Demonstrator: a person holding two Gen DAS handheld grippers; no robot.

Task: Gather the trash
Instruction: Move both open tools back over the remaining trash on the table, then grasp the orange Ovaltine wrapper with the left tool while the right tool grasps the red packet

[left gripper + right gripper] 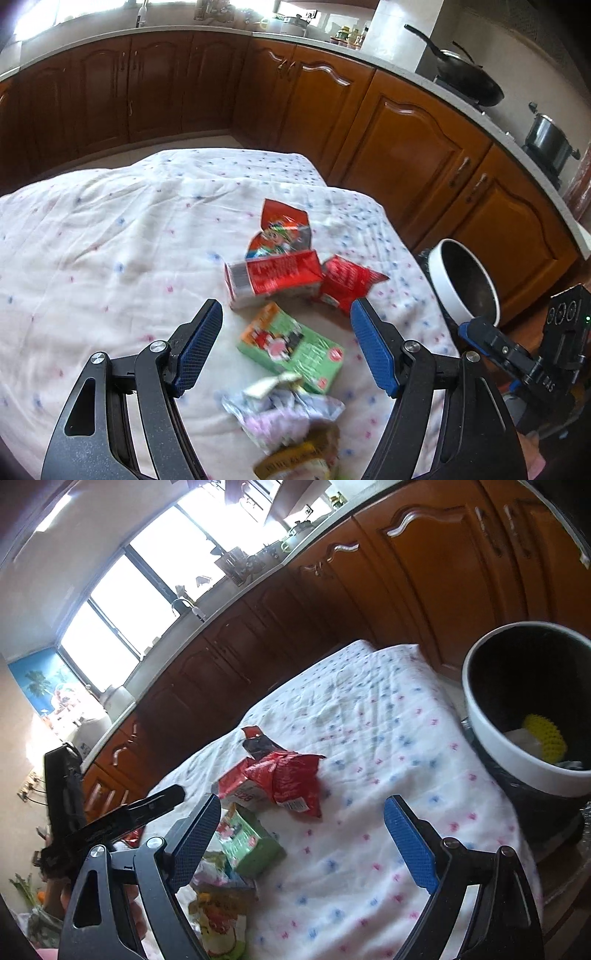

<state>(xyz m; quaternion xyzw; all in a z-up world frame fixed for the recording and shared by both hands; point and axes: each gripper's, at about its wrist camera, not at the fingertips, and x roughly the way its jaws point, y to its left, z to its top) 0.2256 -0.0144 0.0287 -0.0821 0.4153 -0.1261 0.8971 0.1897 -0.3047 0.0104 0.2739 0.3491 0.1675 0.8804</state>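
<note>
In the left wrist view, your left gripper (pixel 286 347) stands wide open and holds nothing. Between its blue pads (pixel 197 345) lies the green carton (pixel 291 347), flat on the dotted white cloth (pixel 110 240). Its print is blurred and you cannot read it. Above it, in the middle of the frame, lies the red and white carton (pixel 271 277), with small white writing that is too soft to read. Touching it on the right is the crumpled red wrapper (pixel 347 282); behind it is the red snack bag (pixel 282 230) with a cartoon figure. At the bottom, the crumpled pale wrapper (pixel 280 410) and a yellow packet (pixel 299 461) are partly cut off by the edge. At the right, beside the cloth, stands the white-rimmed bin (pixel 448 291); your right gripper (pixel 491 343) shows only in part below it.

In the right wrist view, your right gripper (pixel 303 830) is also wide open and empty, over bare cloth (pixel 369 720). The green carton (pixel 251 845) is half hidden behind the left pad (pixel 195 838). On the red and white carton (pixel 236 786) you can read only "328". The red wrapper (pixel 291 779) lies on it, with a barcode label. In the bin (pixel 491 734) at the right, something yellow shows; the rest is dark.
</note>
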